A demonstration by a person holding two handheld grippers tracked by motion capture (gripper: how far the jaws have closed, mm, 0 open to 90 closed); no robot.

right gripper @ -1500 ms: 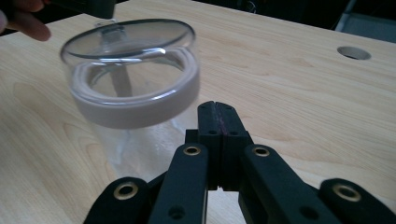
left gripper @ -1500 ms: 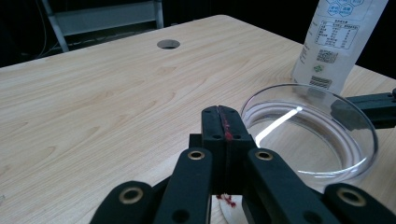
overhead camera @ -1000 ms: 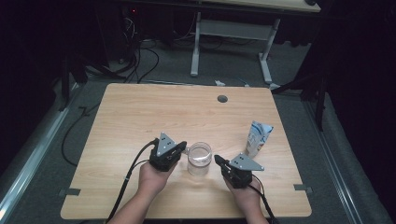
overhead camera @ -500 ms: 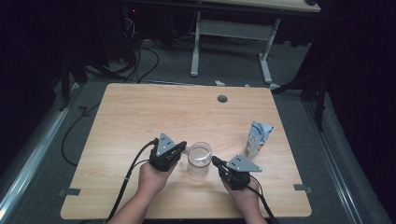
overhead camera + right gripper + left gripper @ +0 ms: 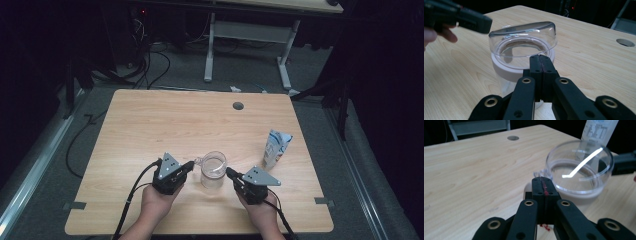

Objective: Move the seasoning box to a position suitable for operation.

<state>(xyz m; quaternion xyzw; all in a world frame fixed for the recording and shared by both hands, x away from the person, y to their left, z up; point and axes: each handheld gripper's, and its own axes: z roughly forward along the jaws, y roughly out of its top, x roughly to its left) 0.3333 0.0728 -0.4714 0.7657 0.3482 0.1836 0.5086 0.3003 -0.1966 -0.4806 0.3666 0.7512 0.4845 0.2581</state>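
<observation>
Both my fingers pressed together, left gripper [image 5: 188, 165] at the clear plastic handled jar's [image 5: 213, 170] nine o'clock, right gripper [image 5: 231, 173] at four; next, spread and grasp it.

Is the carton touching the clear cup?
Apart. The high view shows bare table between the carton, standing toward the right edge, and the clear cup, which sits between the two claws.
</observation>
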